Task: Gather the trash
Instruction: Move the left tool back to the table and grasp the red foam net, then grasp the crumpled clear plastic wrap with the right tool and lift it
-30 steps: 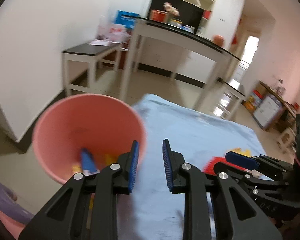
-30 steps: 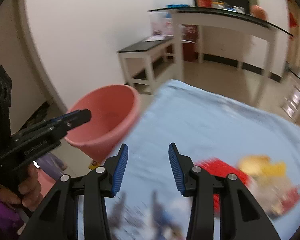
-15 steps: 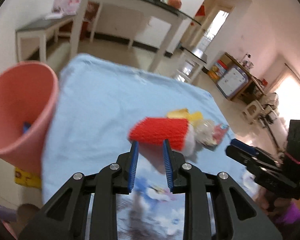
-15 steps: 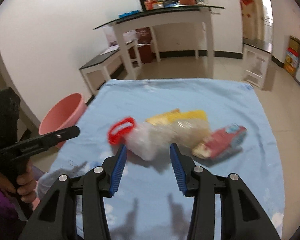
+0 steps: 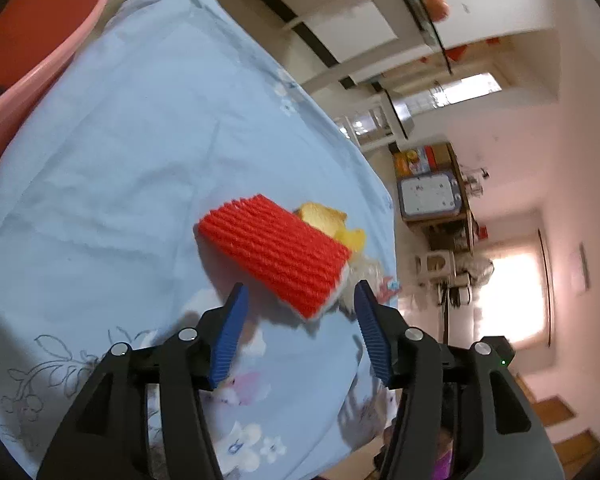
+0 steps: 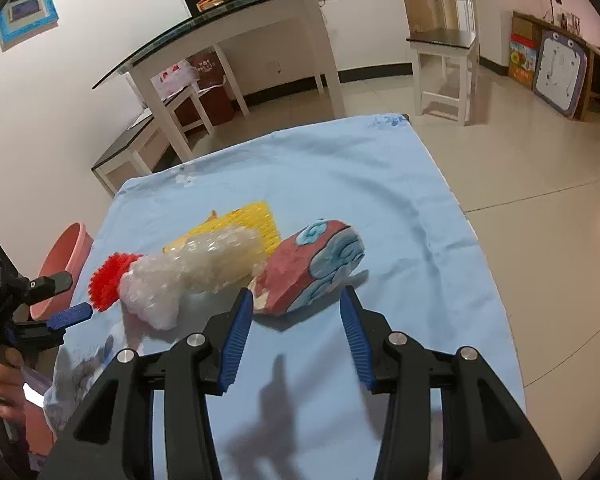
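A red ribbed foam sleeve (image 5: 272,252) lies on the blue cloth (image 5: 140,128). My left gripper (image 5: 300,292) hovers at its near end, jaws opening wide, pads clear of it. Behind it sit yellow foam net (image 5: 328,220) and bubble wrap (image 5: 364,272). In the right wrist view the red sleeve (image 6: 110,280), bubble wrap (image 6: 192,272), yellow net (image 6: 236,228) and a red-and-blue packet (image 6: 316,264) lie together. My right gripper (image 6: 296,296) stands open just short of the packet, not touching it. The left gripper (image 6: 66,298) shows at the left edge.
A pink bucket (image 5: 32,40) stands off the table's left side, also the pink bucket (image 6: 66,256) in the right view. The cloth's far edge (image 6: 388,120) drops to tiled floor. Beyond stand a glass-topped white table (image 6: 236,12) and a low bench (image 6: 140,148). A hand (image 6: 0,384) holds the left gripper.
Both grippers swung away from the pink bucket and came down toward the trash pile. The left gripper rolled and its jaws spread much wider. The right jaws widened slightly.
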`<state>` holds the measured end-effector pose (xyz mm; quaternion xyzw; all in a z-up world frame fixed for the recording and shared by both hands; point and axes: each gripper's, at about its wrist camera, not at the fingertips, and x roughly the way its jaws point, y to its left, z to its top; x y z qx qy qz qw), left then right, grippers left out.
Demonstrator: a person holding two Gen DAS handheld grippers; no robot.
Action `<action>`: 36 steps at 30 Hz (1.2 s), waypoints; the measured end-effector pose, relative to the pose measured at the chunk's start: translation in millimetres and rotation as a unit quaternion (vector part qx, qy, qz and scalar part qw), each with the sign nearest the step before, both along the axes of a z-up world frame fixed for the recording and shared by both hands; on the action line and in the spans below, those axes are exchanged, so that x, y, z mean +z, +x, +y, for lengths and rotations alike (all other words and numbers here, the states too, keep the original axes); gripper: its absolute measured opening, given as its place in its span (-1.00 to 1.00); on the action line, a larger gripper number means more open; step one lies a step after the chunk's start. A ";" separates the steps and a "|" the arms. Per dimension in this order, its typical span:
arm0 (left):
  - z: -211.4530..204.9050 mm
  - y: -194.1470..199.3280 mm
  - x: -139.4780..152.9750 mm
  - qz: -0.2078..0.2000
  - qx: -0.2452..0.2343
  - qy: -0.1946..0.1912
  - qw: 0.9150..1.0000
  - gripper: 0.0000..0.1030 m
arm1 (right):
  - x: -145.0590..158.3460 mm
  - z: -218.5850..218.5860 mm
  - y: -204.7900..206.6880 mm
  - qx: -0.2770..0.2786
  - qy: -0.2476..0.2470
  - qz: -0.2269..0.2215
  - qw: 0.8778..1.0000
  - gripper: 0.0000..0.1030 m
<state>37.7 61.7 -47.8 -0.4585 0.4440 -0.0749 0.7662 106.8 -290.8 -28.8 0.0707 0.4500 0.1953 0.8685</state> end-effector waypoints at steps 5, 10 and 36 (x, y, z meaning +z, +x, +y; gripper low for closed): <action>-1.7 16.6 -10.0 0.034 0.019 -0.024 0.999 0.12 | -7.9 6.6 18.3 0.009 0.006 0.019 1.000 -0.08; -2.1 27.5 -17.2 0.043 0.043 -0.031 0.998 0.12 | -11.9 22.2 33.3 0.027 0.012 0.019 0.999 -0.08; -23.8 -1.0 42.1 -0.093 0.017 0.301 0.949 -0.82 | -0.7 36.9 0.8 0.067 0.083 0.074 0.992 -0.08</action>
